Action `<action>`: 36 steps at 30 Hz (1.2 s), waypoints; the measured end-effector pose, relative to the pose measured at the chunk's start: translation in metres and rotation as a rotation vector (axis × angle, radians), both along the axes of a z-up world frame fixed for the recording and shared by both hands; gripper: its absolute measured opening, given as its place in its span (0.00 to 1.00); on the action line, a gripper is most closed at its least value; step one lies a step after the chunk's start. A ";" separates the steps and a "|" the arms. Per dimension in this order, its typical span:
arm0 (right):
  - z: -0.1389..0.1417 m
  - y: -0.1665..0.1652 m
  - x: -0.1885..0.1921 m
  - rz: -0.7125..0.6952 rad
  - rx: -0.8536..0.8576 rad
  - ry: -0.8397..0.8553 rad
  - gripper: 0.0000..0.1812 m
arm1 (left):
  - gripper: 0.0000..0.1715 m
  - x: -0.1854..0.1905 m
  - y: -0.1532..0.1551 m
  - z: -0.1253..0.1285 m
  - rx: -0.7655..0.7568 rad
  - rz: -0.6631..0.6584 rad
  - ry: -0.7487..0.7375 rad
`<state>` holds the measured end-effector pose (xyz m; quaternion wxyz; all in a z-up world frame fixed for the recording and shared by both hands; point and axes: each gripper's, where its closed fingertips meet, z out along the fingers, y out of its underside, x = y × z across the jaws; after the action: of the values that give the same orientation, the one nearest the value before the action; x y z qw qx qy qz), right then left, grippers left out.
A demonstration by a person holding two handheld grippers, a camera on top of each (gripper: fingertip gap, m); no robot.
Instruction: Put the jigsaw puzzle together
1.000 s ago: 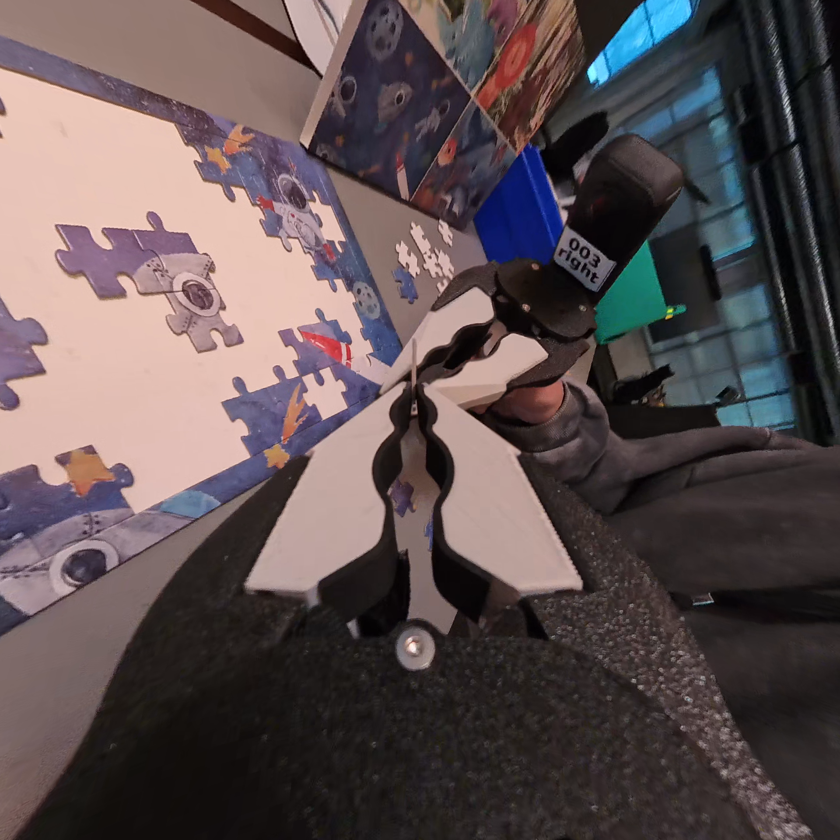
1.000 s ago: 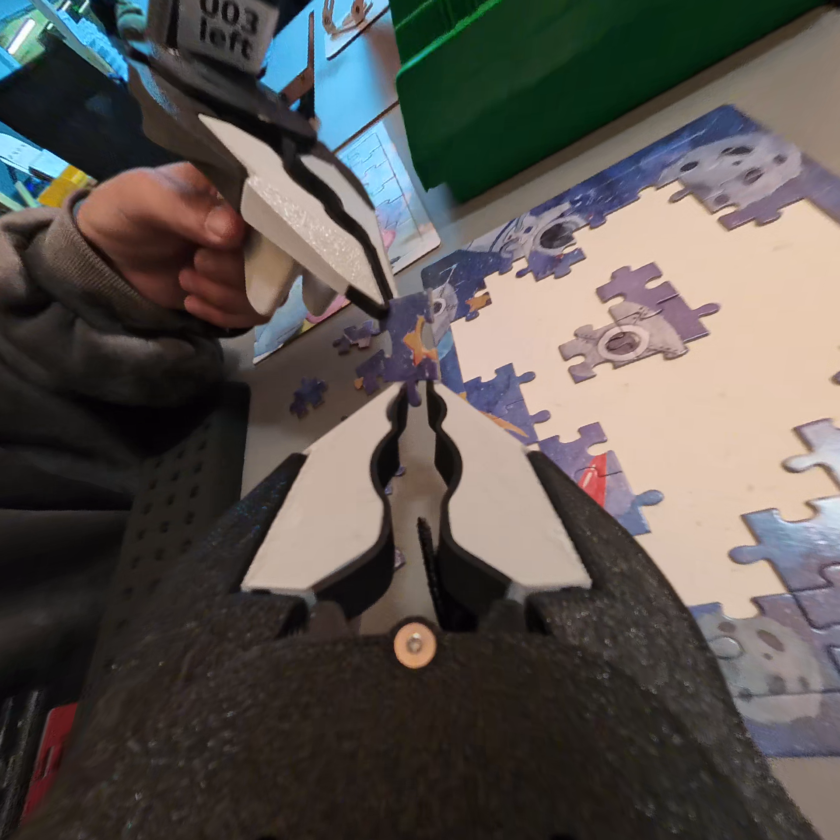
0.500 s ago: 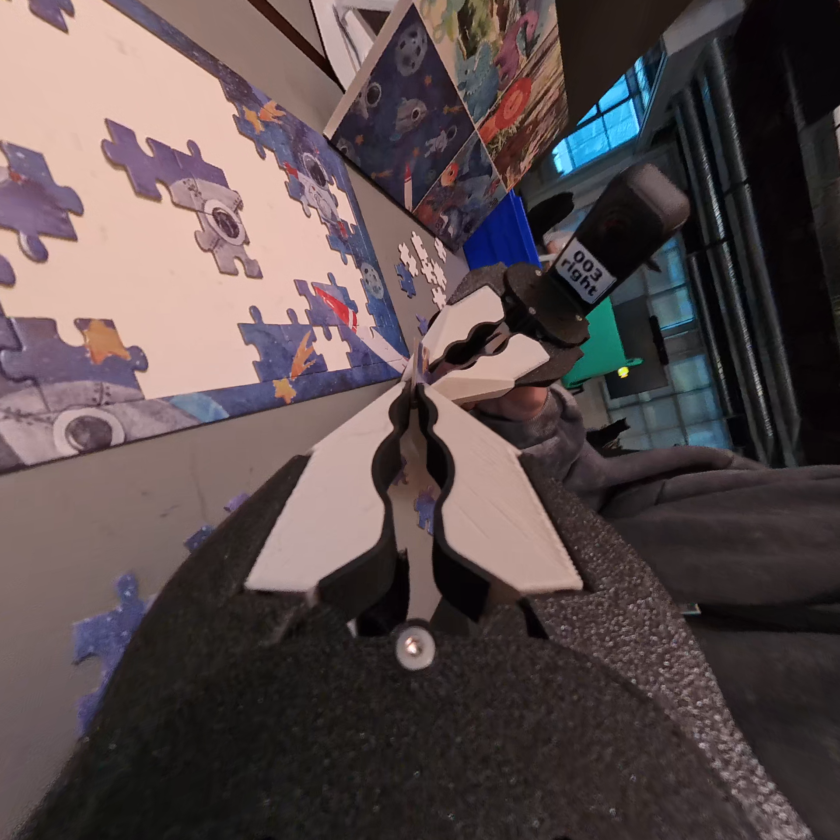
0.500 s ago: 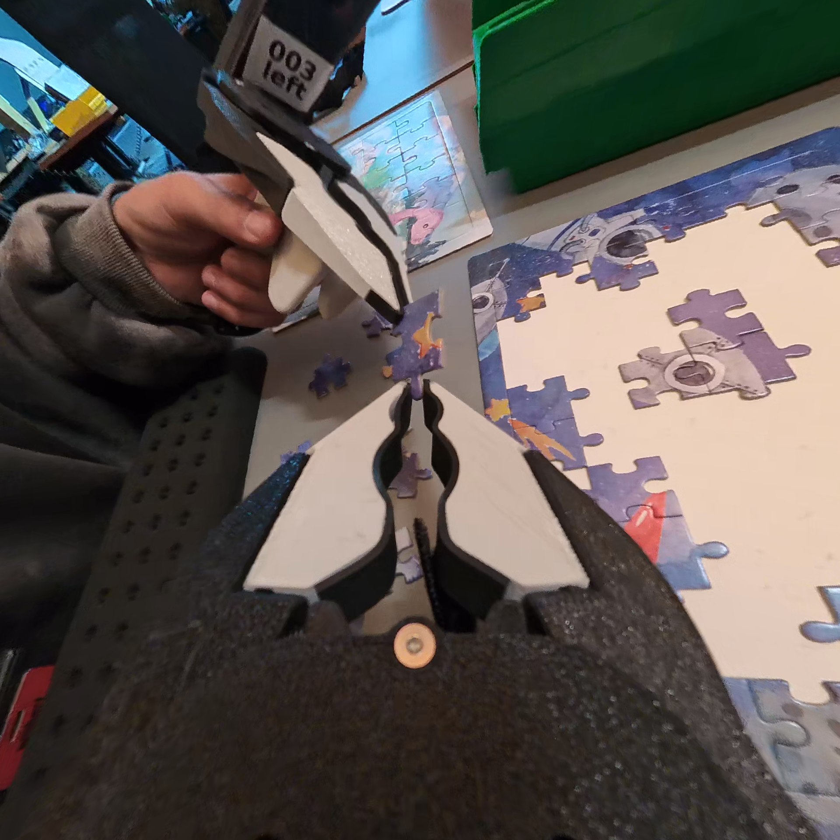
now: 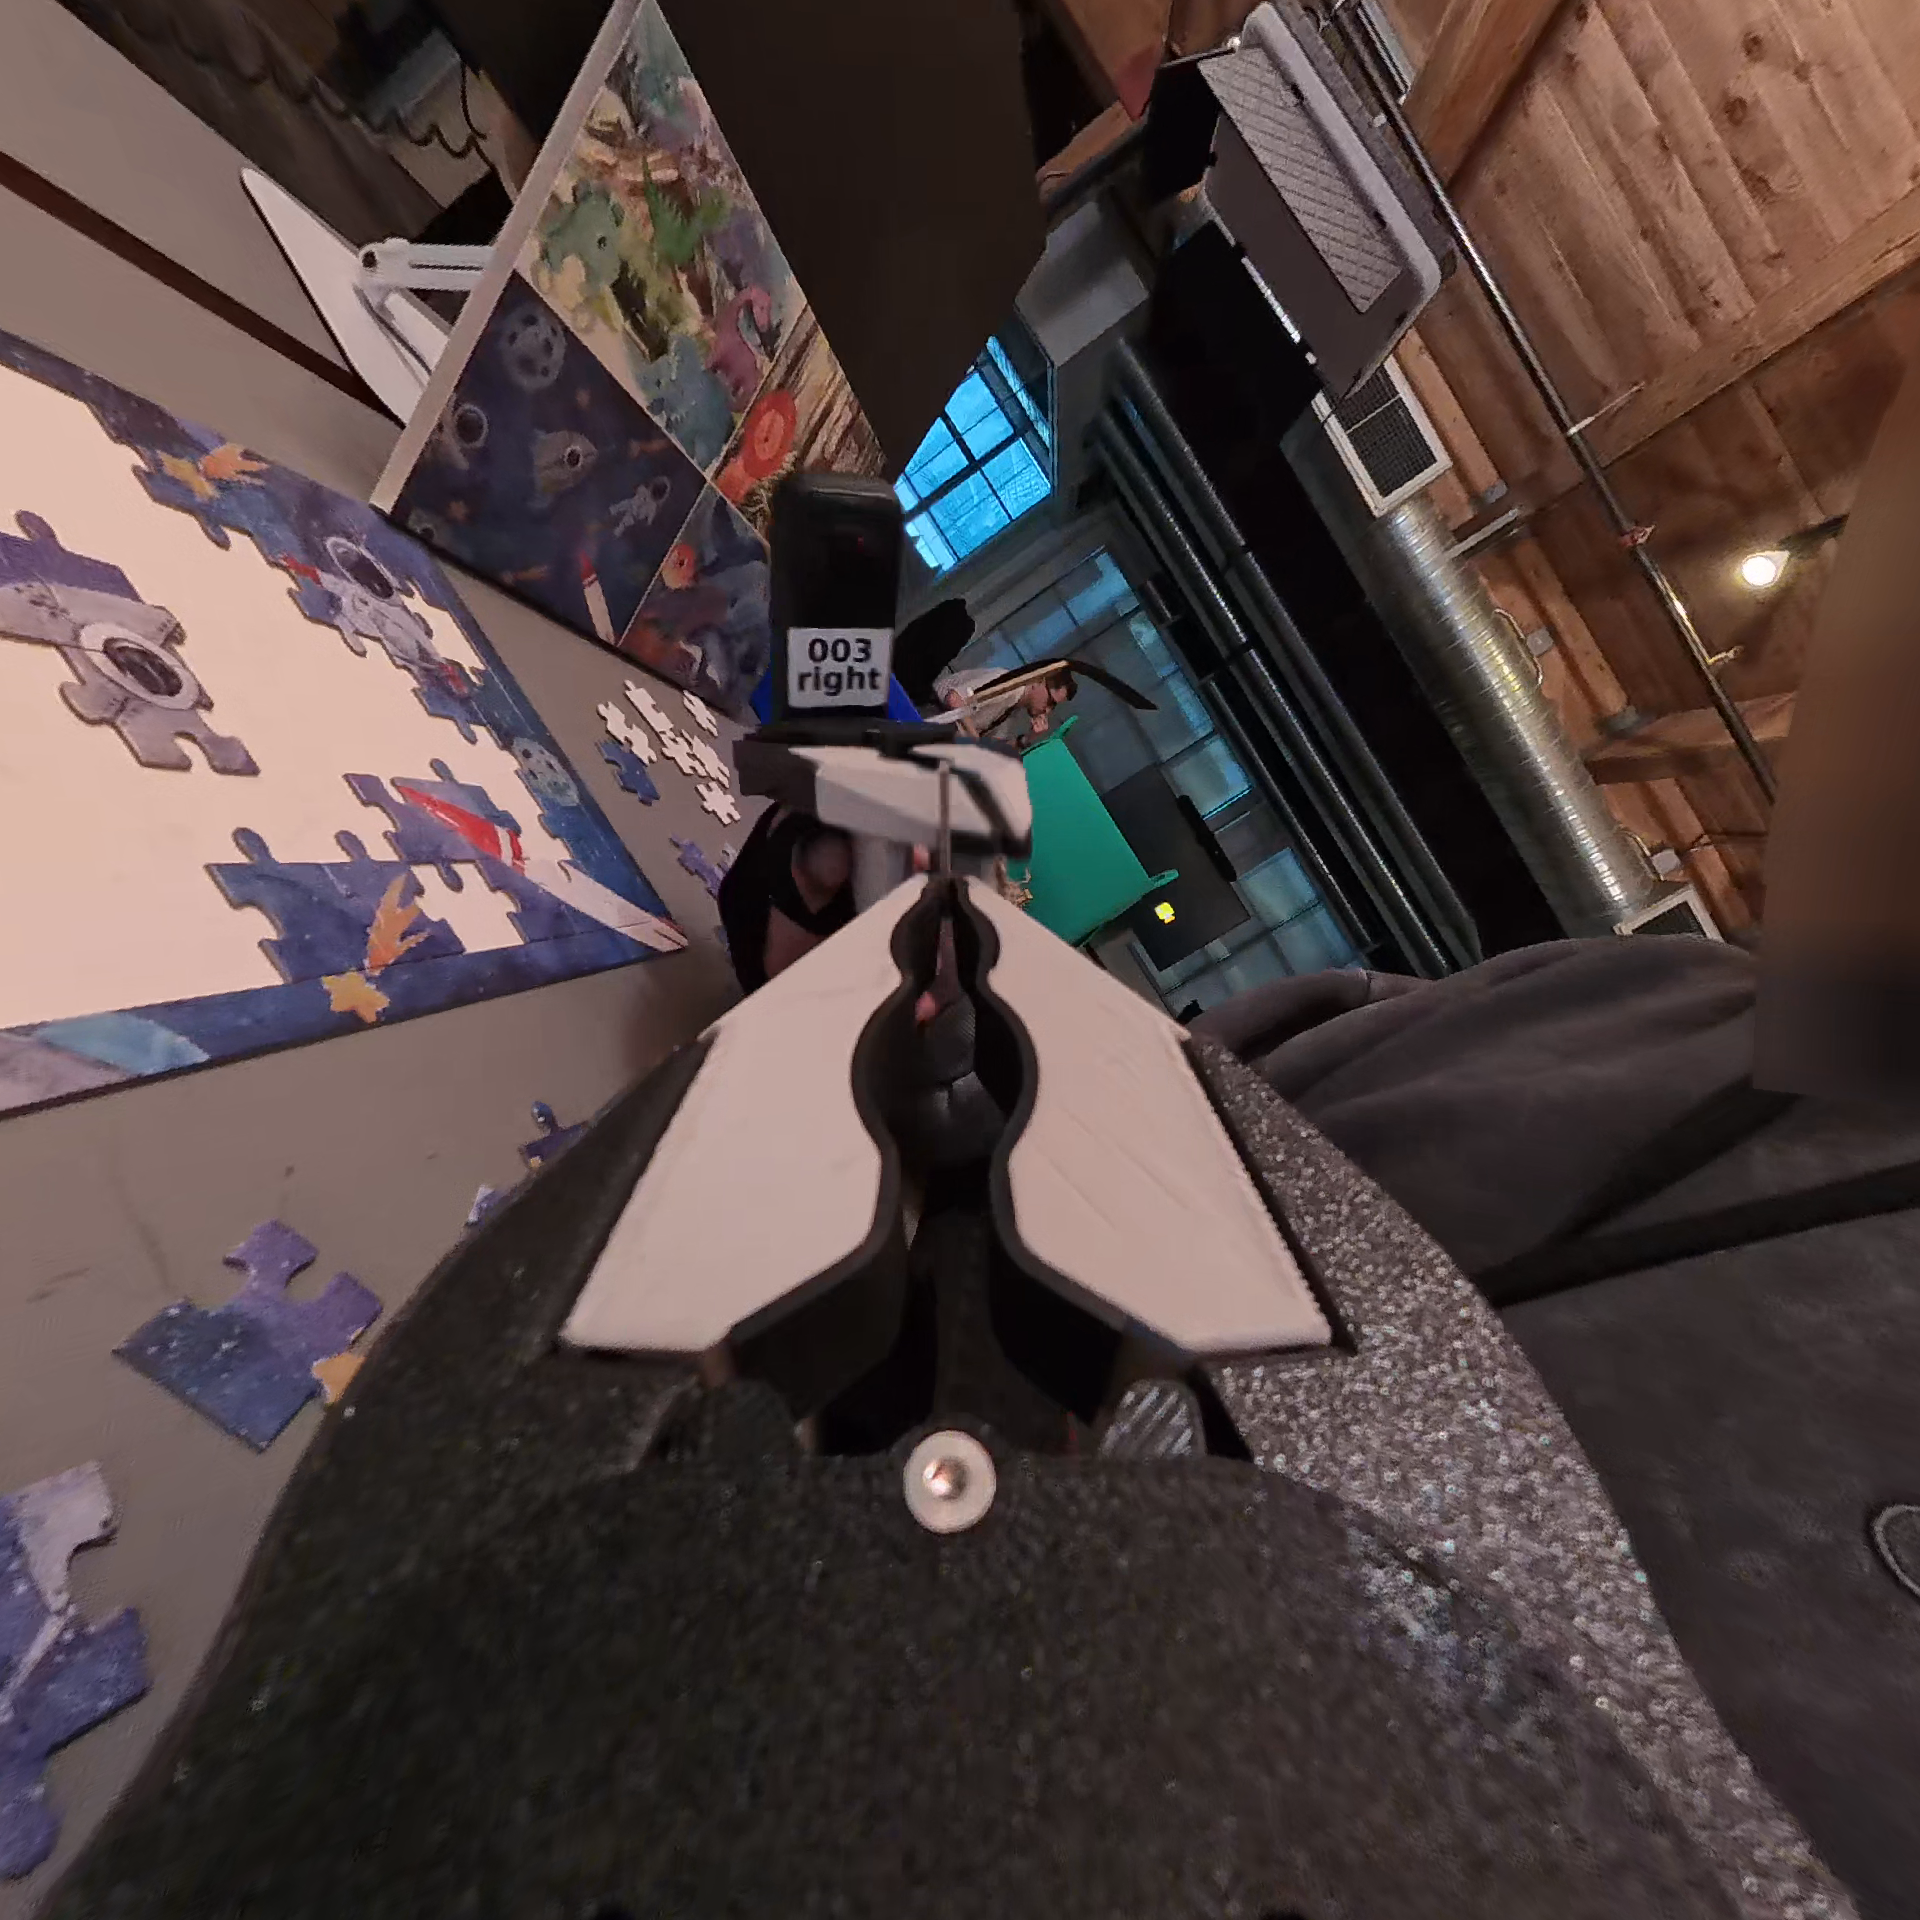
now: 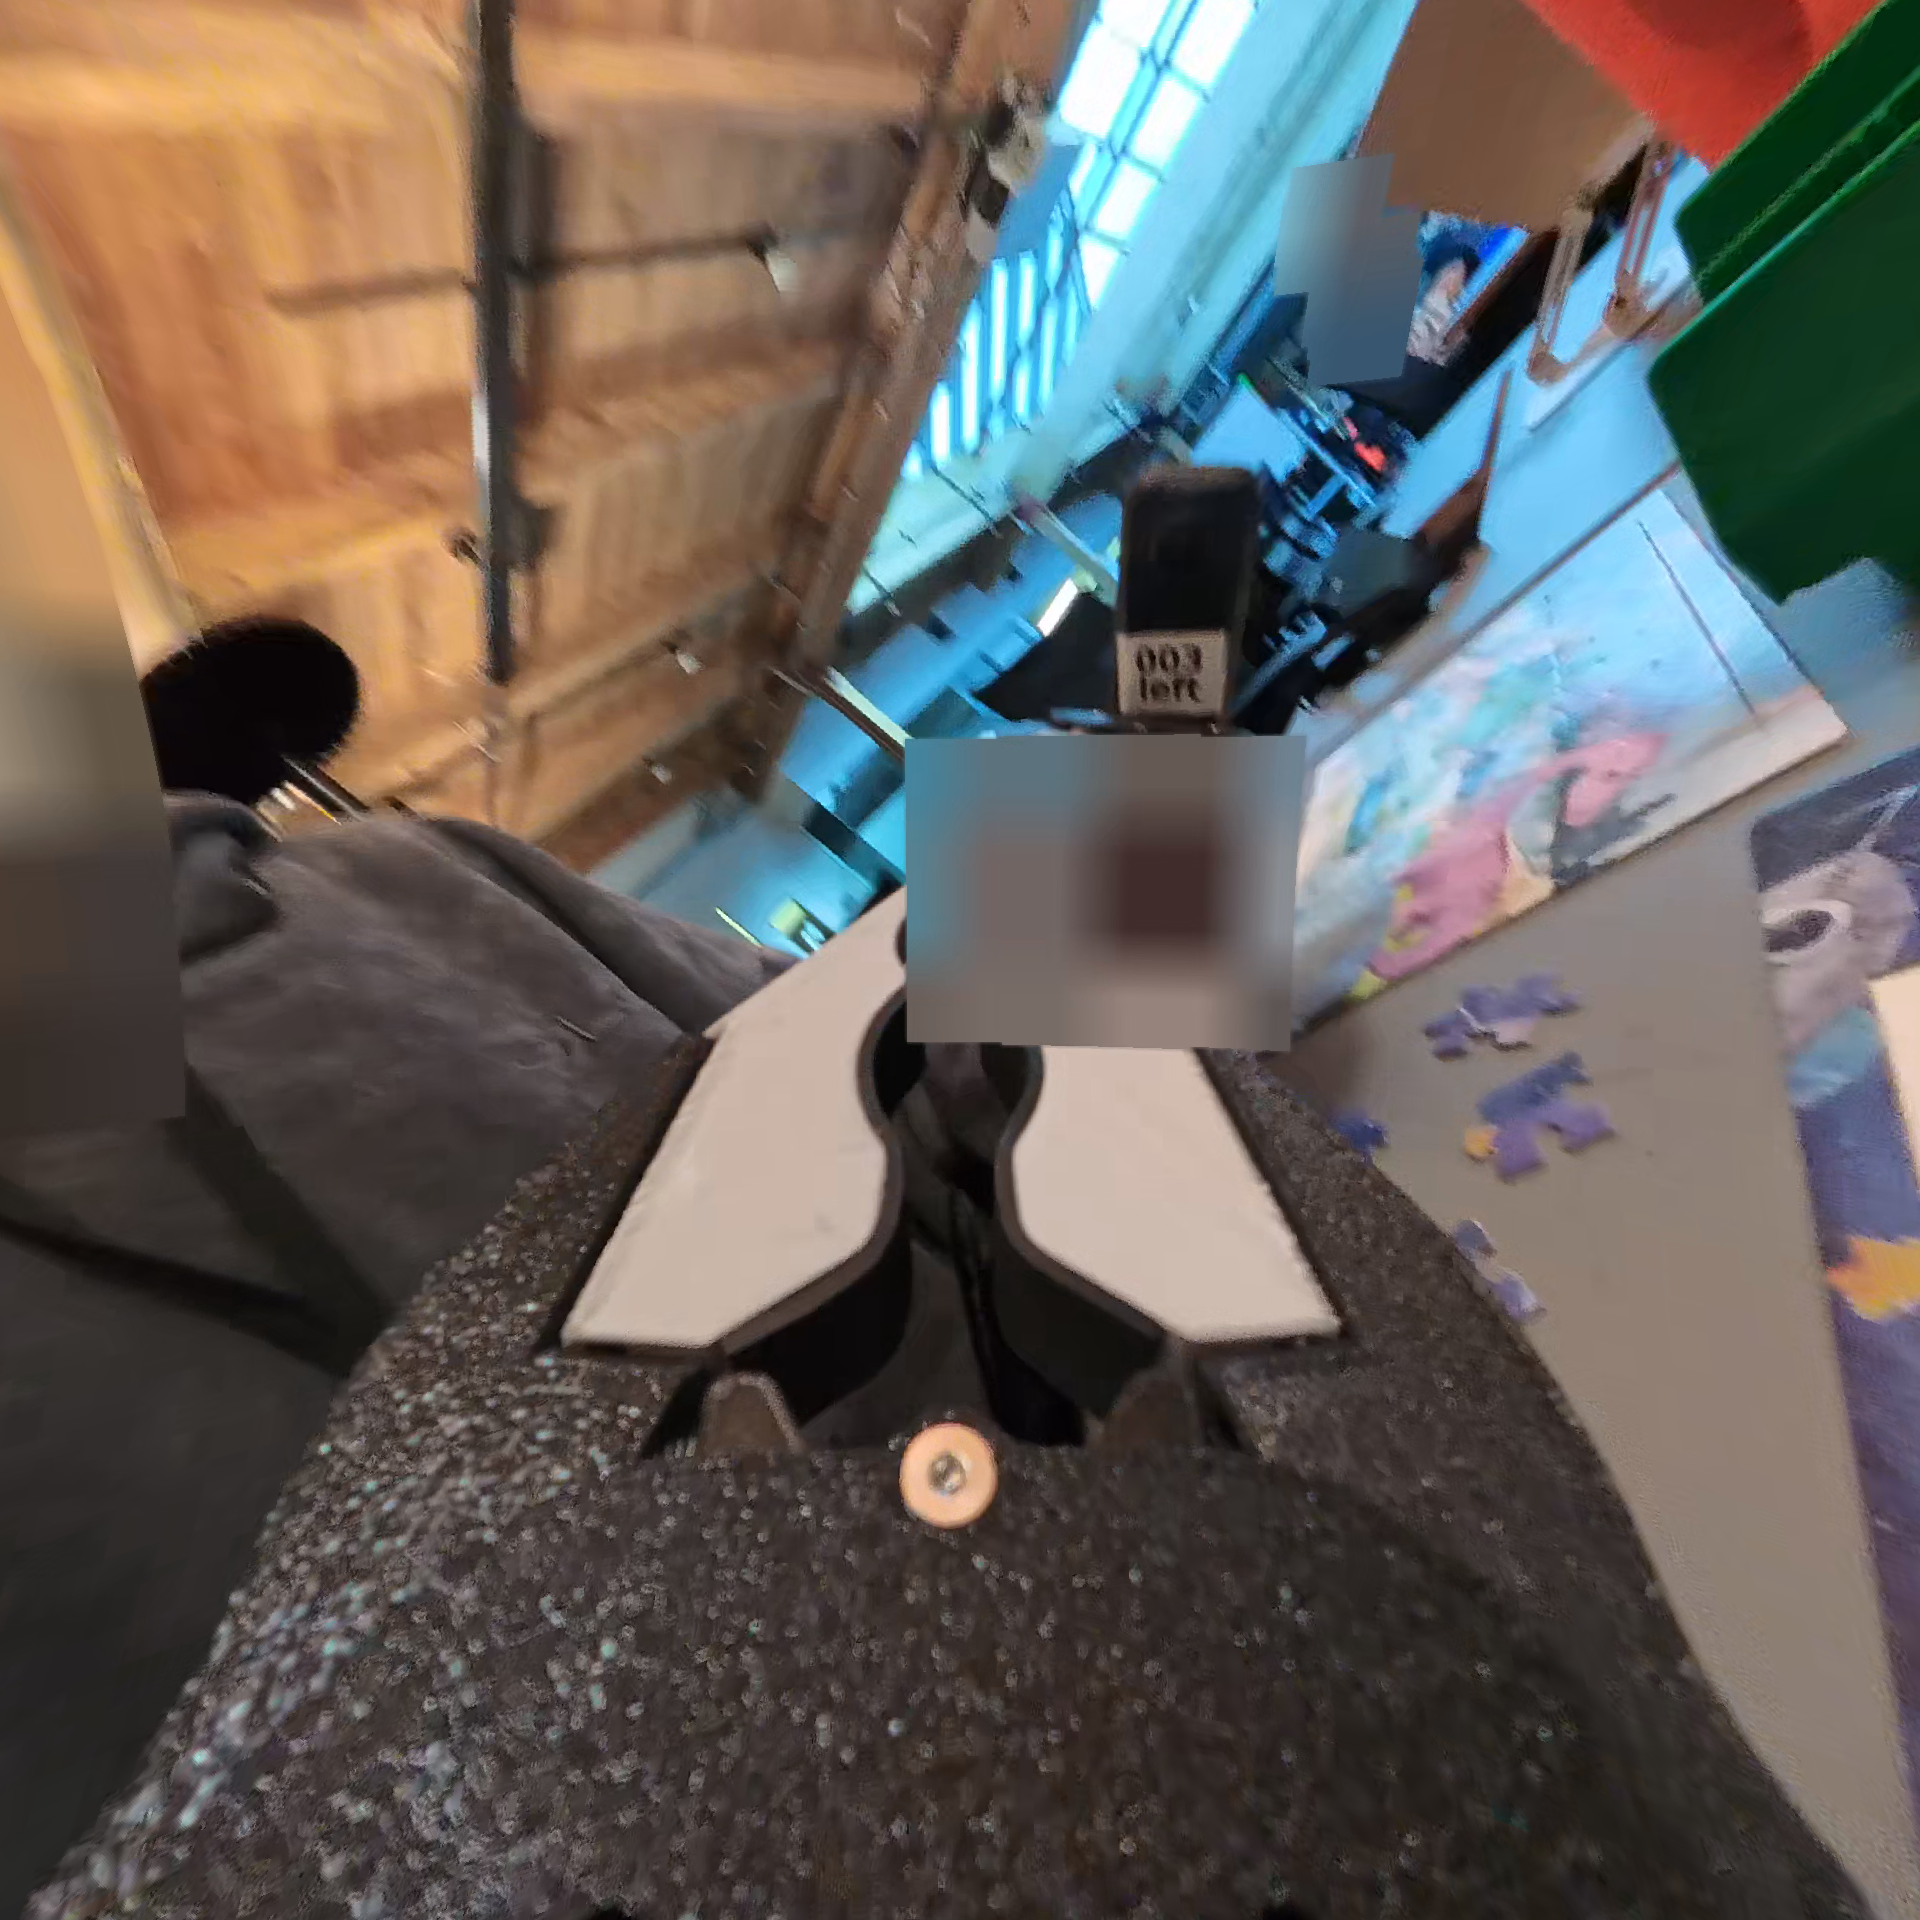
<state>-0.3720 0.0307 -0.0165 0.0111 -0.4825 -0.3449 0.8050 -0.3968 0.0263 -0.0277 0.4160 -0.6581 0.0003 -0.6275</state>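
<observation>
A partly built space jigsaw (image 5: 208, 790), a cream board with a blue border, lies on the grey table at the left of the left wrist view. My left gripper (image 5: 943, 883) is shut on a puzzle piece (image 5: 941, 821), seen edge-on as a thin upright line above the table. My right gripper (image 5: 925, 800) faces it head-on, with its fingers closed on either side of the same piece. In the right wrist view a mosaic patch hides the tips of my right gripper's fingers (image 6: 769, 1143) and the piece. Only the left gripper's camera block (image 6: 1179, 582) shows there.
Loose blue pieces (image 5: 255, 1340) lie on the table near me, and white face-down ones (image 5: 675, 738) farther off. More purple pieces (image 6: 1538, 1117) lie beside the jigsaw's edge. A picture box (image 5: 603, 436) leans behind the board. A green bin (image 6: 1808, 416) and a colourful finished puzzle (image 6: 1538, 821) sit beyond. The grippers are tip to tip, or close to it.
Both grippers have lifted and tilted up with the piece between them, so they now face each other head-on. The views have swung from the table toward the room.
</observation>
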 end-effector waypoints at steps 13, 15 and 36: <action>-0.018 0.010 -0.021 -0.157 0.182 -0.214 0.13 | 0.00 -0.013 0.009 -0.005 -0.030 0.200 -0.074; -0.015 0.011 -0.023 -0.210 0.258 -0.220 0.01 | 0.01 -0.009 0.008 -0.004 -0.027 0.190 -0.077; -0.130 0.077 -0.076 0.057 0.440 -0.828 0.01 | 0.00 -0.066 0.045 -0.090 -0.196 0.388 0.963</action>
<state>-0.4479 0.1073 -0.1462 -0.0477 -0.7396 -0.4959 0.4525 -0.4633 0.0708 -0.1175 0.4138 -0.8957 0.0108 -0.1625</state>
